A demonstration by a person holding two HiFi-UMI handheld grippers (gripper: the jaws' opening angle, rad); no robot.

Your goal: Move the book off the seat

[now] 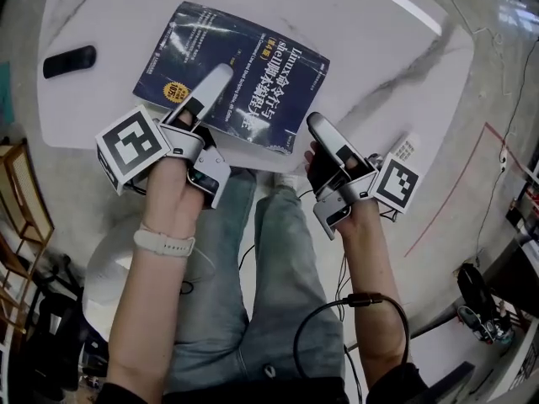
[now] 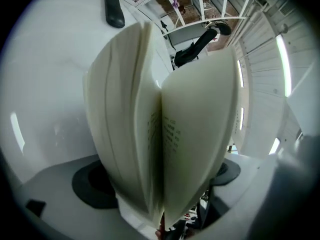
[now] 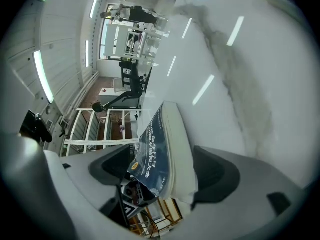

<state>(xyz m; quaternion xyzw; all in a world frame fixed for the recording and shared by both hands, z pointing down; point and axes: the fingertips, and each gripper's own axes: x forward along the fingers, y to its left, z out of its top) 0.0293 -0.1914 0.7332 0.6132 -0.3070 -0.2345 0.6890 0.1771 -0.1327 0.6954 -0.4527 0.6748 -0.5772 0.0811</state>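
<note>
A dark blue book (image 1: pixel 244 66) lies flat on the white marble table (image 1: pixel 370 66), with its near edge towards me. My left gripper (image 1: pixel 210 87) reaches over that near edge, its upper jaw lying along the cover. In the left gripper view the book's pages (image 2: pixel 150 119) fan out loosely between the wide-set jaws, and the pads (image 2: pixel 92 184) do not press on them. My right gripper (image 1: pixel 324 137) is at the book's near right corner. There the corner of the book (image 3: pixel 160 154) sits between the jaws, with both pads (image 3: pixel 215 171) against it.
A black remote-like bar (image 1: pixel 69 61) lies at the table's far left. A white remote (image 1: pixel 406 150) sits at the near edge by my right hand. A round white stool (image 1: pixel 109 268) stands below left, beside a wooden rack (image 1: pixel 17 192). Cables trail on the floor.
</note>
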